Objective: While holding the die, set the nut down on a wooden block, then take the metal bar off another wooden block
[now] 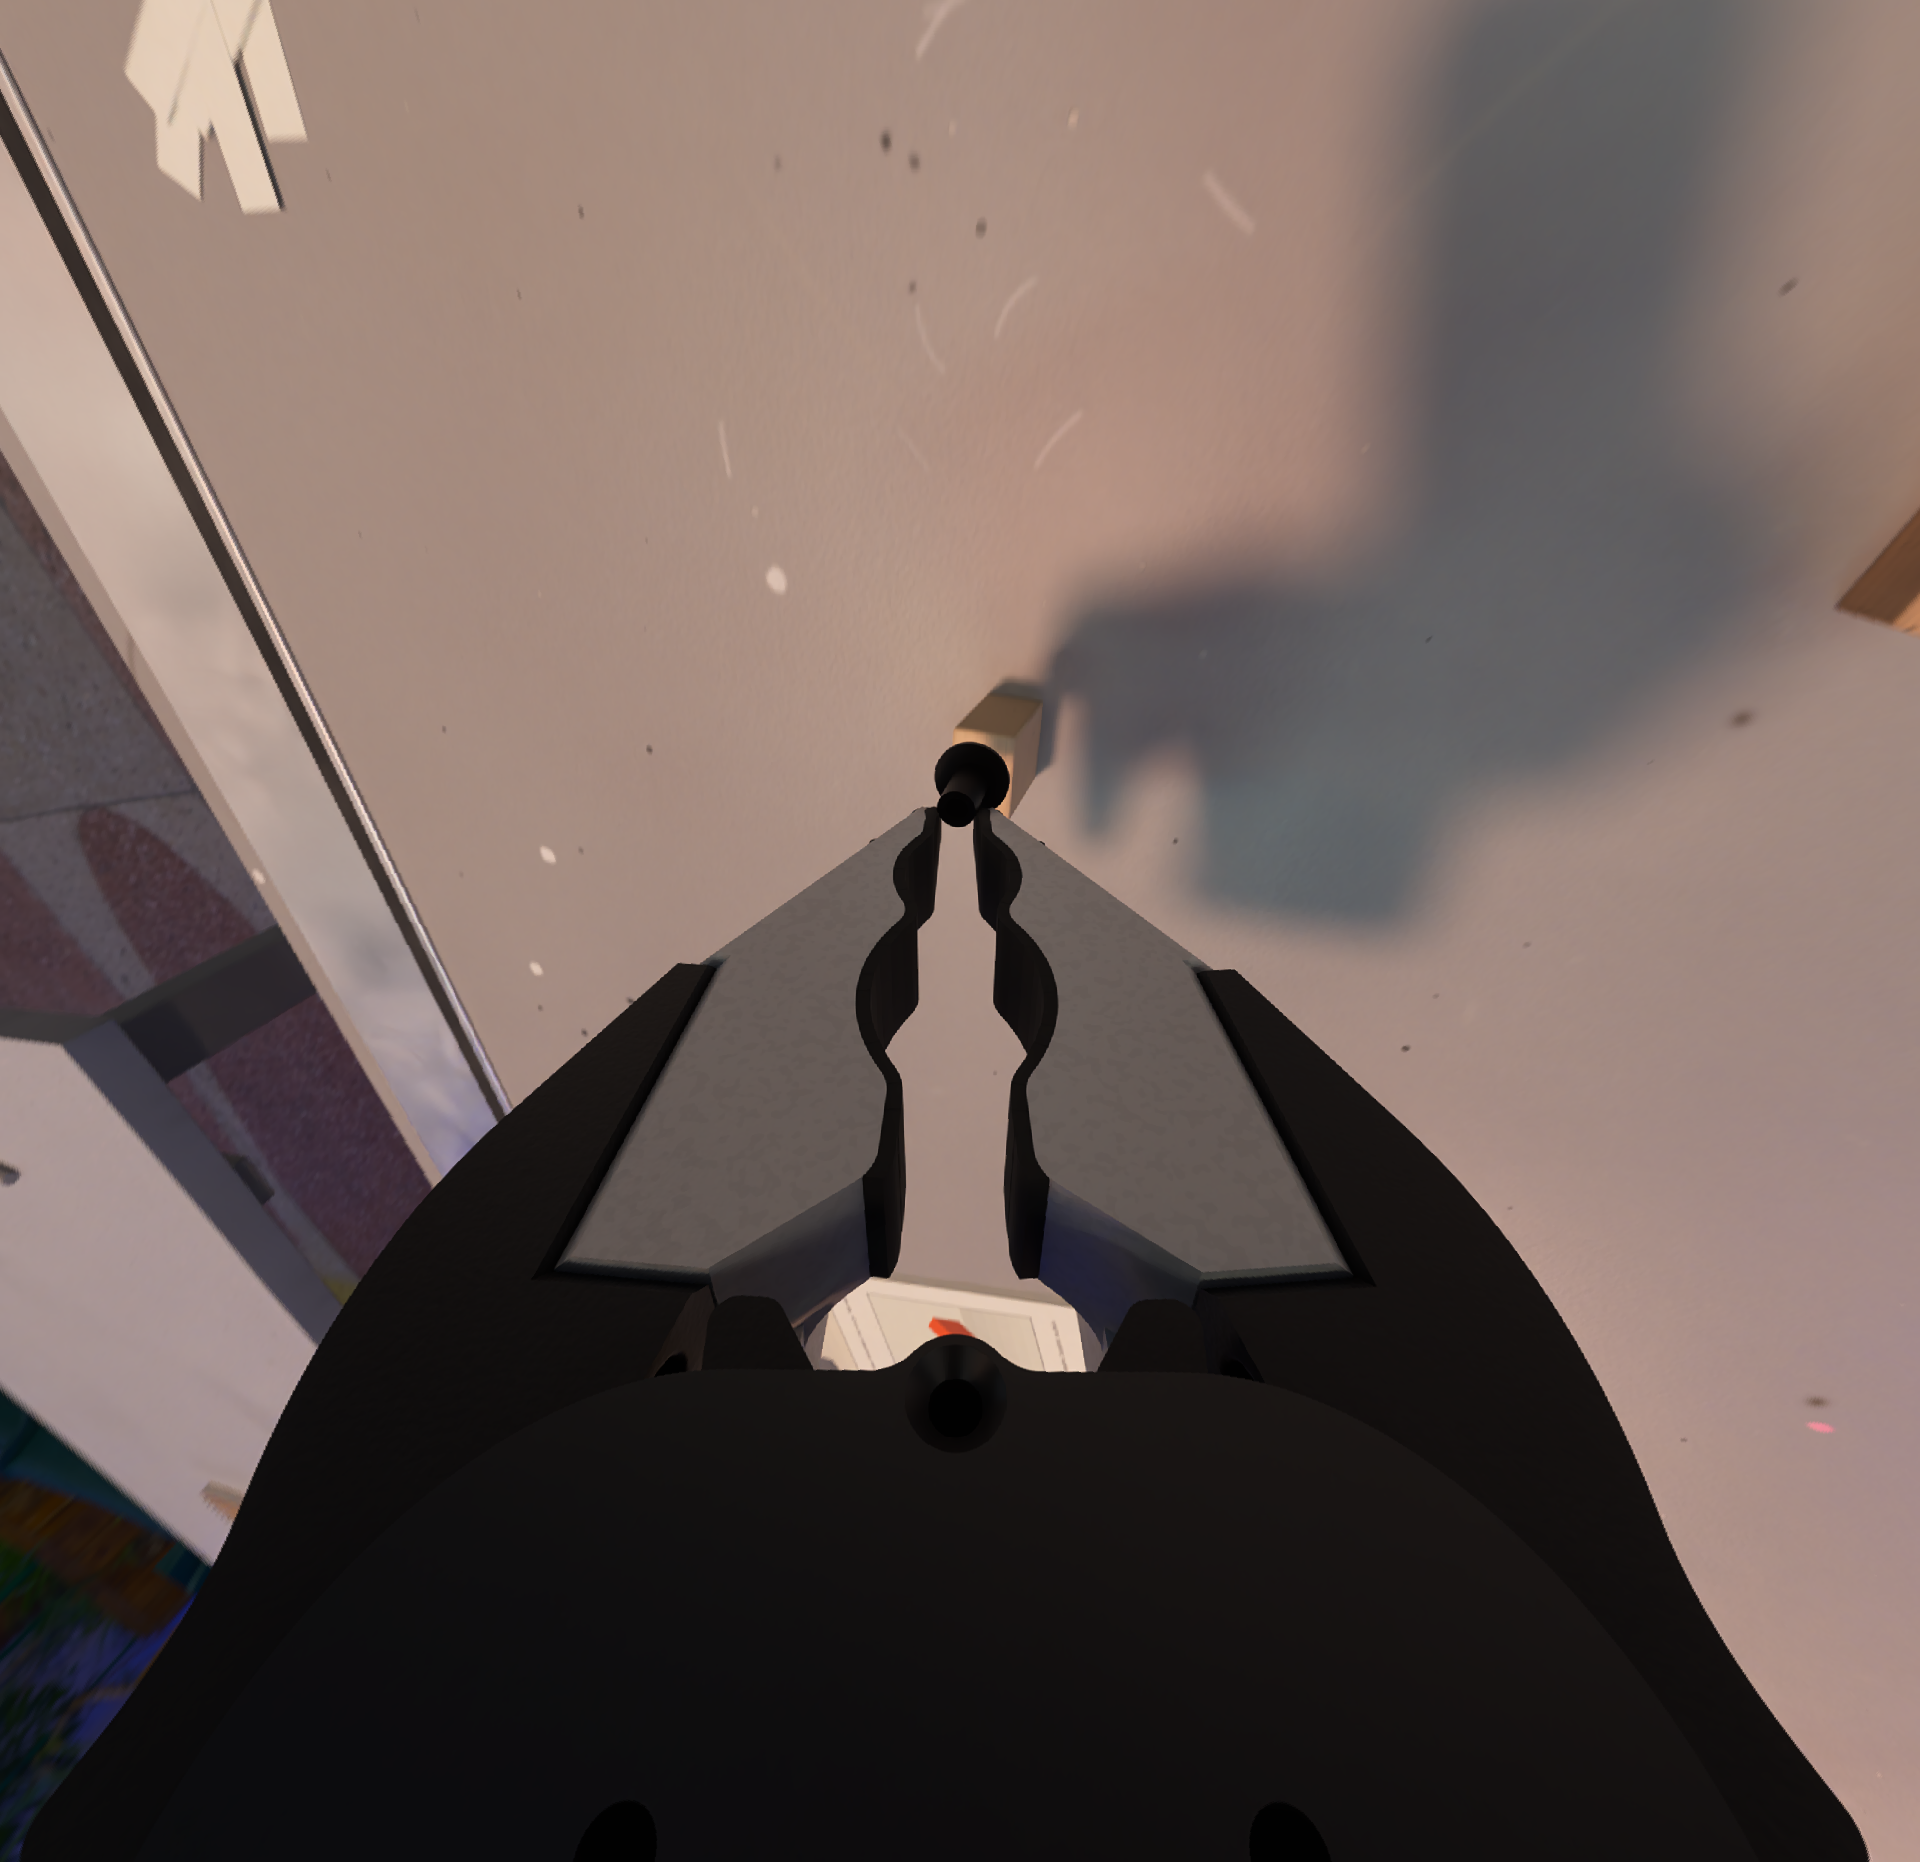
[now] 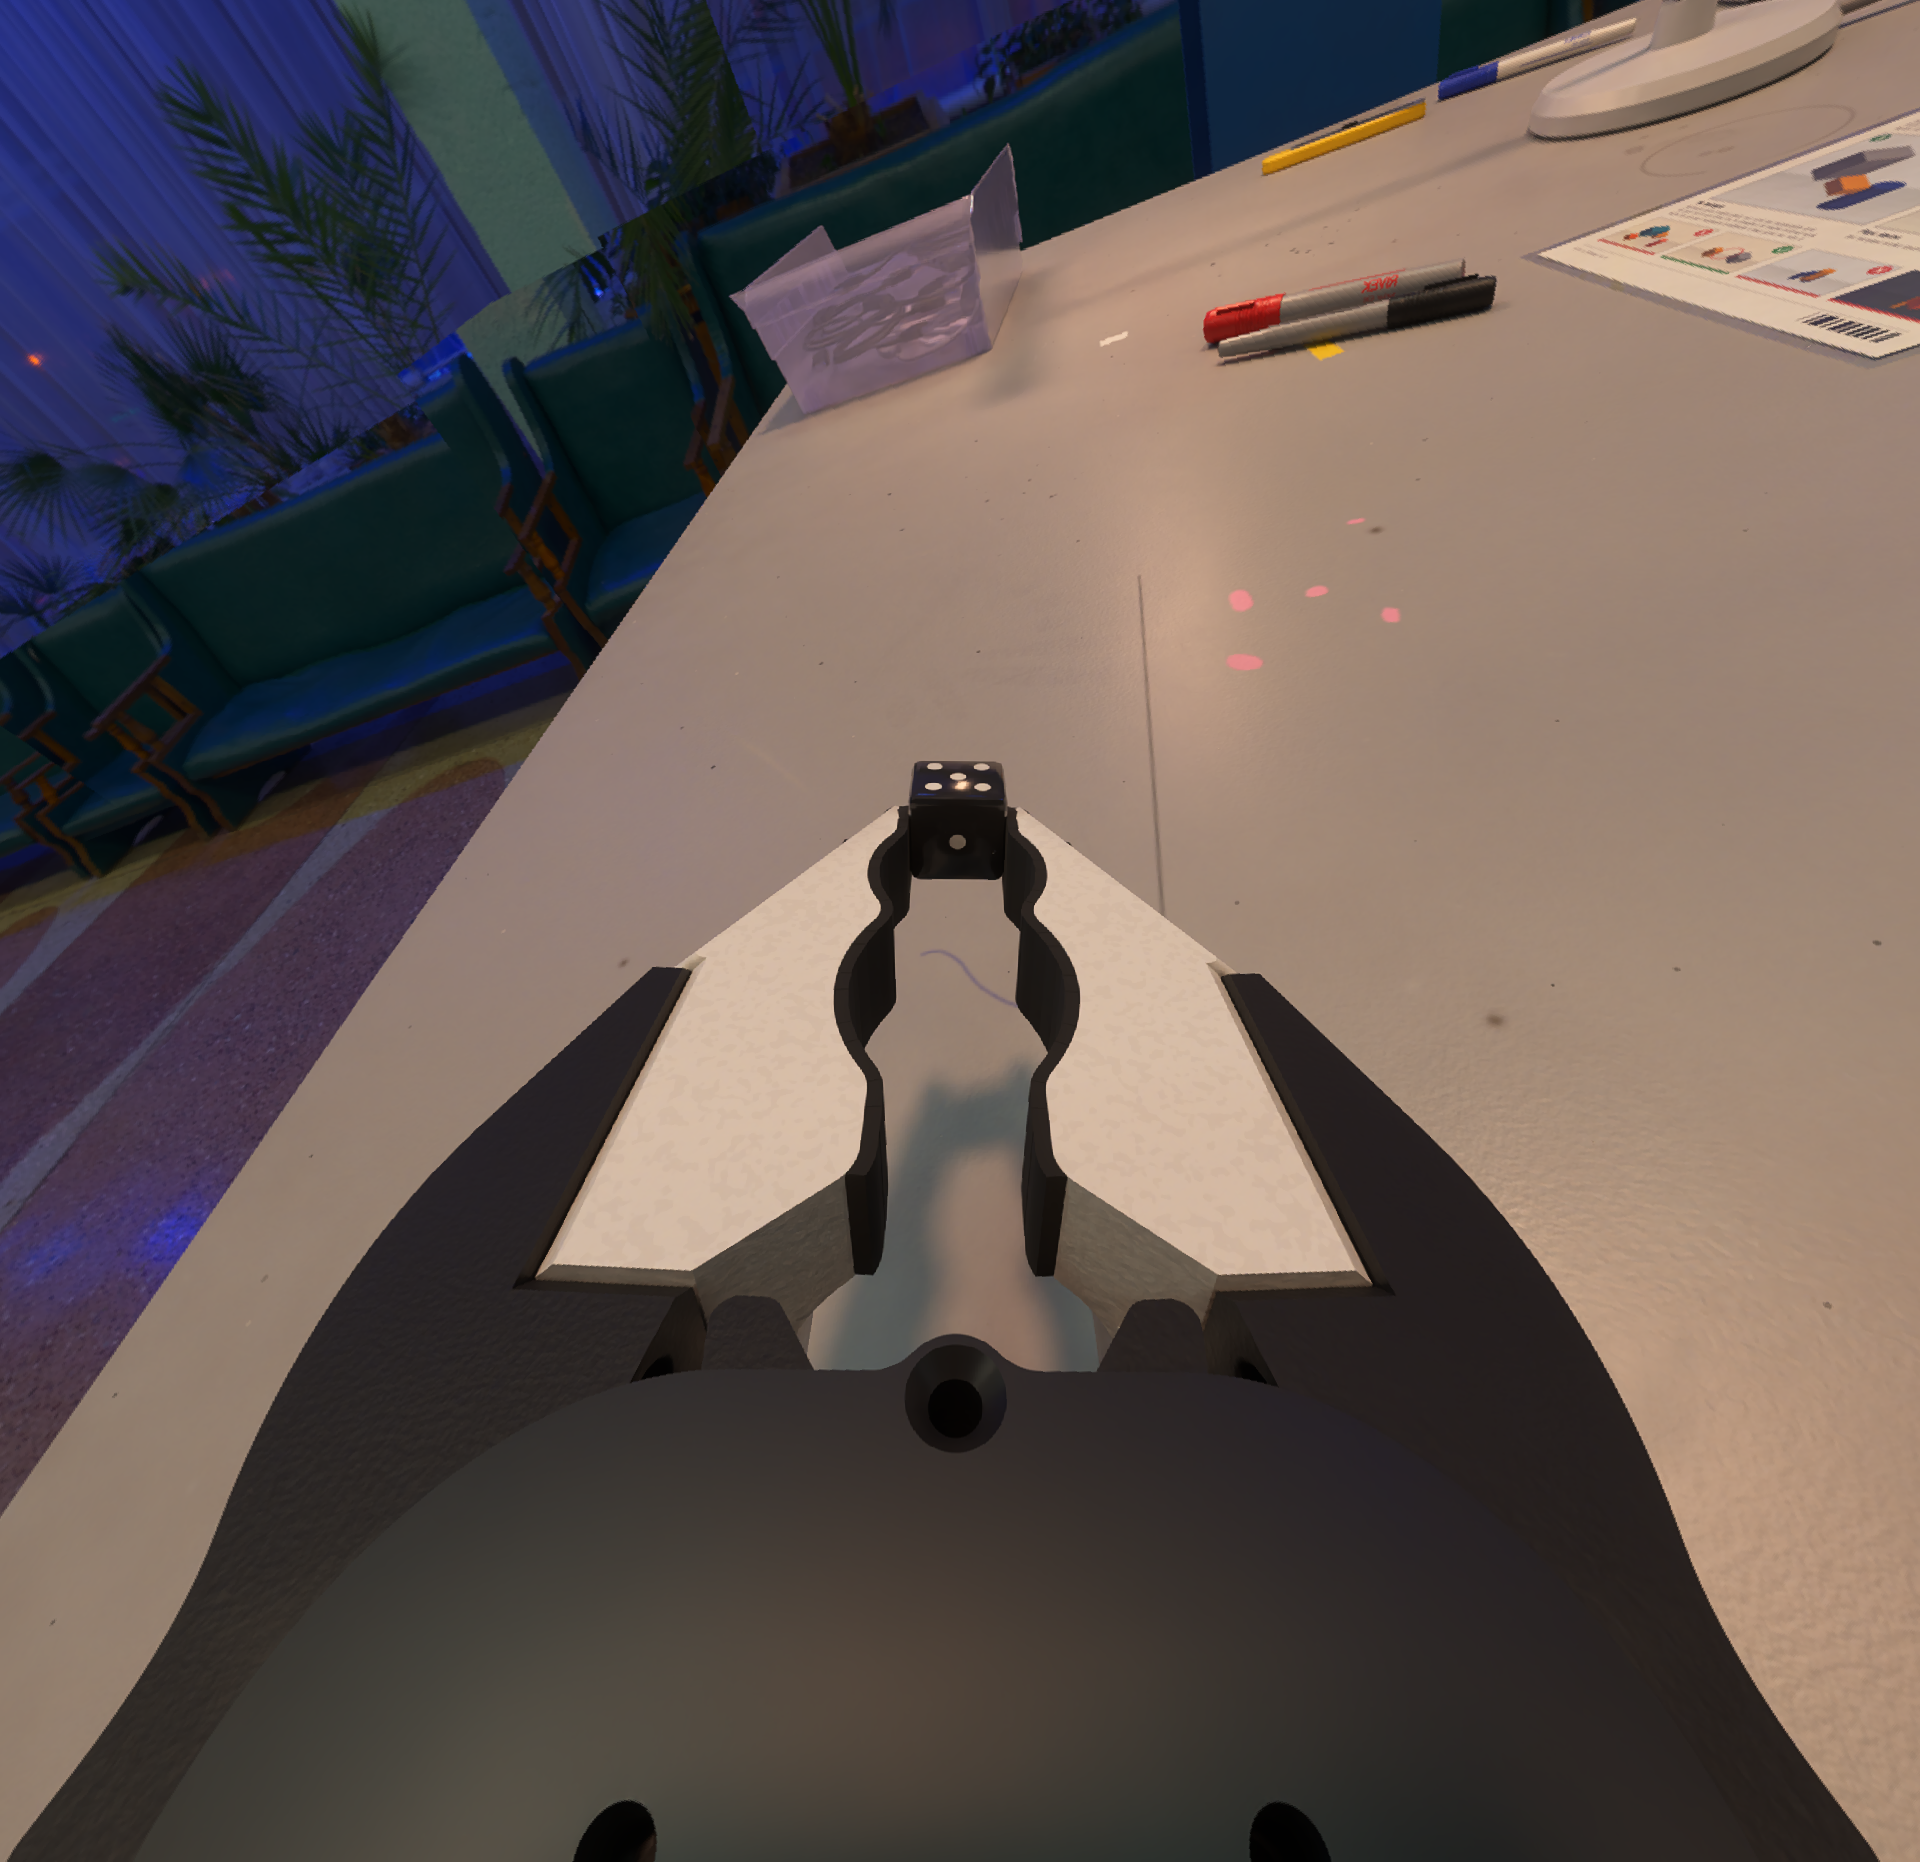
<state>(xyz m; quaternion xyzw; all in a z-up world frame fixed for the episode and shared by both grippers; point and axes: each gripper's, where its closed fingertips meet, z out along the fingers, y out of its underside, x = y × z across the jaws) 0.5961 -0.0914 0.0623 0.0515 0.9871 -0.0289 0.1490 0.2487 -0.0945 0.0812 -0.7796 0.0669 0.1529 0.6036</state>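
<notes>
Black and small, the nut (image 1: 971,782) sat pinched at the very tips of the left gripper (image 1: 956,817), fingers (image 1: 914,856) drawn nearly together on its narrow stem, flange outward. Just past it in the left wrist view, centre frame and slightly right, a wooden block (image 1: 1006,723) lay on the surface (image 1: 623,462), partly hidden by the nut; so the set-down target was dead ahead along the finger axis. A second block's corner (image 1: 1886,591) showed at the right edge. No metal bar visible. Right gripper (image 2: 956,838) fingers clamped the black die (image 2: 957,817) at their tips, above the surface, centre frame. Judged: the left gripper does the placing.
</notes>
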